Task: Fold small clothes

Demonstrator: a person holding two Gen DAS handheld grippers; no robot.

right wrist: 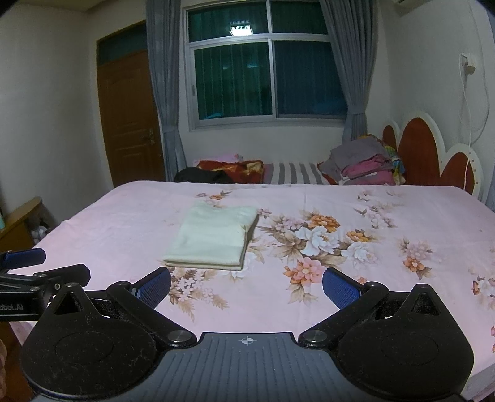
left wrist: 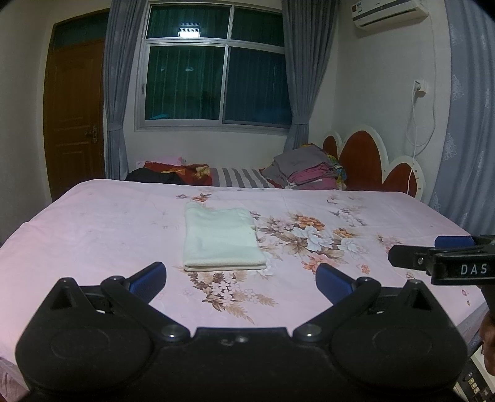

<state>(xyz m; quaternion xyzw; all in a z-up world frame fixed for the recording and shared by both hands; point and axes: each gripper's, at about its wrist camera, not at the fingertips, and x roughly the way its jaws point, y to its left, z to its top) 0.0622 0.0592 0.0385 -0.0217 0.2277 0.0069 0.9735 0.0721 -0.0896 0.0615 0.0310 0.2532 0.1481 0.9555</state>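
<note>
Cloth (left wrist: 222,237) folded, flat on bed (left wrist: 92,222), ahead of both grippers, long axis away from them. Left gripper (left wrist: 240,280) nearer, directly facing. Right gripper (right wrist: 246,287) off right. Both wide open, empty.

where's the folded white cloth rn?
The folded white cloth lies flat on the pink floral bedsheet, ahead of both open grippers, touching neither, just left of the flower print.

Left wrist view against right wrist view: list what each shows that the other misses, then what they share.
Only the left wrist view shows the whole air conditioner and the right gripper from the side. Only the right wrist view shows the wooden furniture by the bed and the left gripper from the side. Both show the folded white cloth on the floral bedsheet, untouched, and both grippers open.
</note>
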